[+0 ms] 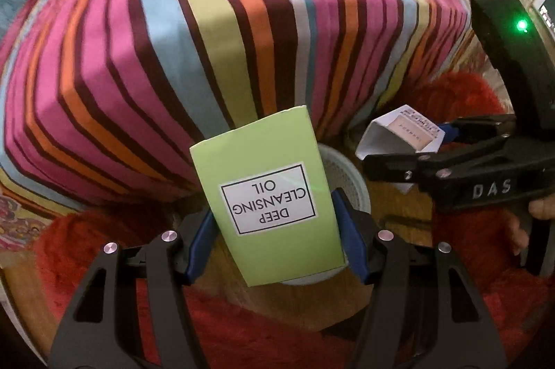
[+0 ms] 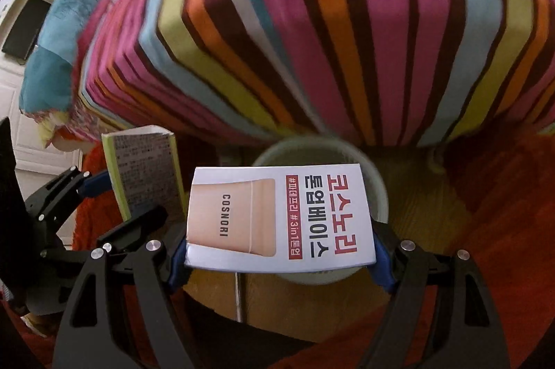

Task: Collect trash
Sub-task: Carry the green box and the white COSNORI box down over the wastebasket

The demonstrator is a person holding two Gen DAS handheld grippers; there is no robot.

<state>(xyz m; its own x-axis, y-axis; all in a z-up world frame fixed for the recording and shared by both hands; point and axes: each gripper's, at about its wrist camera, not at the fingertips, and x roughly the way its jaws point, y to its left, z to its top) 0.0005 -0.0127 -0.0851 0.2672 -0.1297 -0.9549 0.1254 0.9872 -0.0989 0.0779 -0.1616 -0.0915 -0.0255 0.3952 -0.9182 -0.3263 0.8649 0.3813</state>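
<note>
- The left claw (image 1: 277,240) was clamped on a pale green cardboard carton (image 1: 269,199) labelled as cleansing oil, its blue pads gripping the carton's long side edges near the lower end, above a round pale wastebasket (image 1: 350,174) standing on the floor by the striped bed (image 1: 208,39).
- The right claw (image 2: 281,256) was clamped on a white cardboard cosmetics box (image 2: 281,216), held flat by its two short ends over the same wastebasket (image 2: 376,181).
- Both boxes looked light, probably empty, stiff yet crushable; the narrow edges seemed the safest hold.
</note>
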